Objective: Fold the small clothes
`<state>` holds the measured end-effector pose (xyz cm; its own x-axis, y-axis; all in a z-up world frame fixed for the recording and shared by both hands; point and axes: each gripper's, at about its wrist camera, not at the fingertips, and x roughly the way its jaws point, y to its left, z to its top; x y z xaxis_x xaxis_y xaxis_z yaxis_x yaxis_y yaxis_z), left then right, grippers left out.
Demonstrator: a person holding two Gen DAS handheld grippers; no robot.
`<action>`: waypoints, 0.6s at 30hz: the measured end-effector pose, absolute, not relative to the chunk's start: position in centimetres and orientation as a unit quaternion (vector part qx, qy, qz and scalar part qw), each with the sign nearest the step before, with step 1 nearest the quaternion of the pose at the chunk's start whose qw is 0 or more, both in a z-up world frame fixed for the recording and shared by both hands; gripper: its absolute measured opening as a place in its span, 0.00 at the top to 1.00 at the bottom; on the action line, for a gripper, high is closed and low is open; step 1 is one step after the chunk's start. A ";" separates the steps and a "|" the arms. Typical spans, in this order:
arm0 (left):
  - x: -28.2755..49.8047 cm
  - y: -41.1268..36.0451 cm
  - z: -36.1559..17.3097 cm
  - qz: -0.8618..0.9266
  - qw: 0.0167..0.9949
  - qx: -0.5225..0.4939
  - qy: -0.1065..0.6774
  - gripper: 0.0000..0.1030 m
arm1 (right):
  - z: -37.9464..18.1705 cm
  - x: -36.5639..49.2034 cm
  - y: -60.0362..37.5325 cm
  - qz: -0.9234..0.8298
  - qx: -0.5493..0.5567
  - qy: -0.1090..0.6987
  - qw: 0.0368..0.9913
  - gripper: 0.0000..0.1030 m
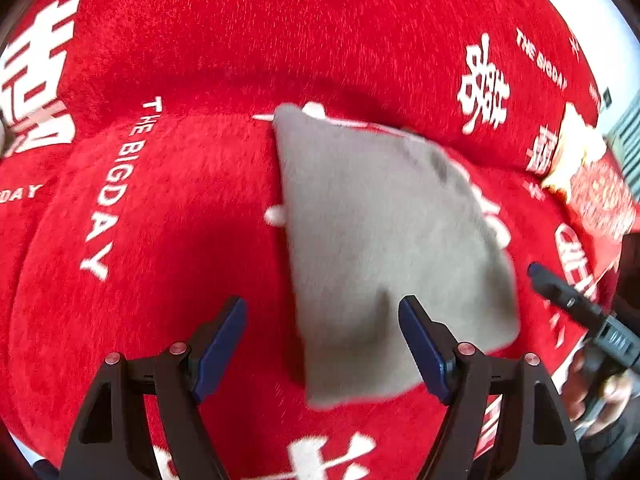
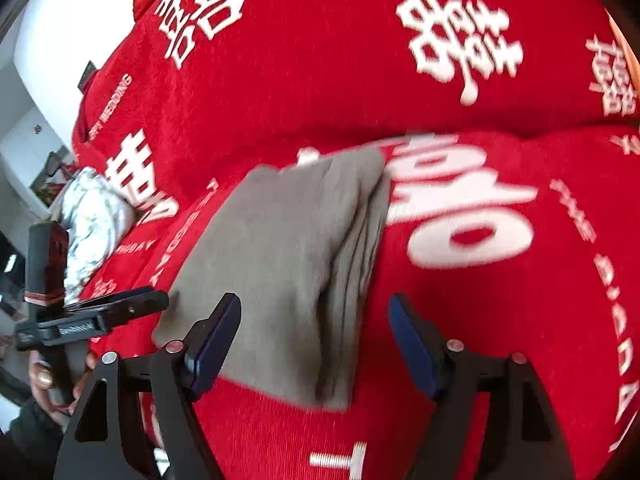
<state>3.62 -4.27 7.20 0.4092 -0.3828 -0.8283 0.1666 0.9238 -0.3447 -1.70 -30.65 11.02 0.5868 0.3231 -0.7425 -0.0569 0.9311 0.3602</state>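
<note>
Grey garment (image 2: 288,264) lies folded into a compact stack on the red bedspread (image 2: 500,320), layered edges showing, likely set down finished. Left tongs (image 1: 322,344) and right tongs (image 2: 314,344) both hover over it, jaws wide, gripping nothing.

Grey garment (image 1: 384,240); red blanket (image 1: 180,208), white lettering.

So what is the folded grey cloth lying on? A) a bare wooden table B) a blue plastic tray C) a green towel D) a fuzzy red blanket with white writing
D: the grey cloth lies flat on a red blanket with white letters and characters, and both views show red all around it.
</note>
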 end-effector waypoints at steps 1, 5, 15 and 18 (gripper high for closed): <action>4.3 -4.4 7.2 -0.174 0.826 -0.115 0.523 0.23 | 11.2 -0.9 -30.6 0.103 0.155 0.439 0.879 0.21; 8.1 -4.6 6.2 -0.181 0.792 -0.171 0.558 0.23 | 10.5 2.2 -31.1 0.076 0.178 0.459 0.867 0.20; 12.5 -4.7 0.6 -0.216 0.722 -0.260 0.604 0.22 | 4.1 6.1 -33.7 0.098 0.311 0.505 0.799 0.20; 13.5 -5.8 0.7 -0.225 0.734 -0.234 0.596 0.21 | 3.4 7.3 -33.1 0.115 0.310 0.494 0.804 0.20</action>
<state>13.48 -5.82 0.70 0.1877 -0.6091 -0.7705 0.0504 0.7894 -0.6118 7.30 -33.07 3.37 0.4865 0.4904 -0.7231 0.1215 0.7816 0.6118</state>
